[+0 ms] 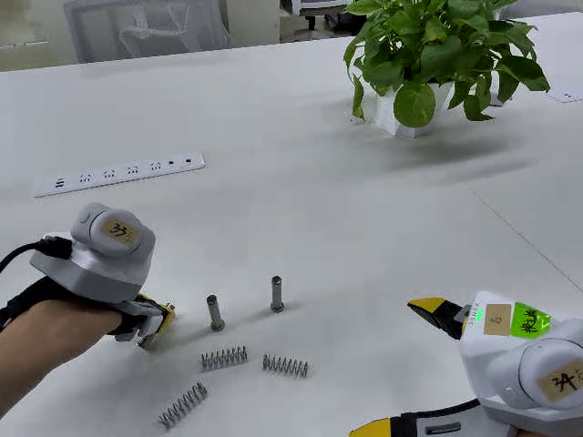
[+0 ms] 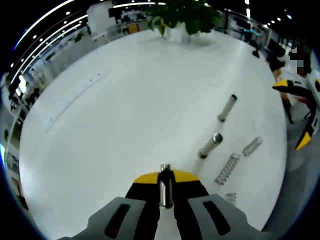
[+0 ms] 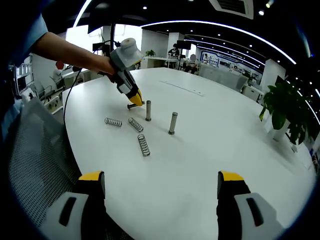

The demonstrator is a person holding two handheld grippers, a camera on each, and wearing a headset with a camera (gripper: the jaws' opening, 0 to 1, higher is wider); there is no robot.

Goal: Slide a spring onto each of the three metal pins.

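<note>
**Third pin in left gripper, no springs on yet**

The left gripper is clamping the third pin lengthwise between its jaws, low over the table. My guess is it's being stood up beside the others so a spring can drop over it. The left upright pin and right upright pin are standing bare. The three springs are lying loose just in front of them, within reach. The right gripper is hovering at the near edge, jaws spread wide and gripping nothing, likely waiting to take a spring. The tabletop is plain white, with a power strip and a potted plant sitting on the far side. The room is an open office with ceiling strip lights.
</note>
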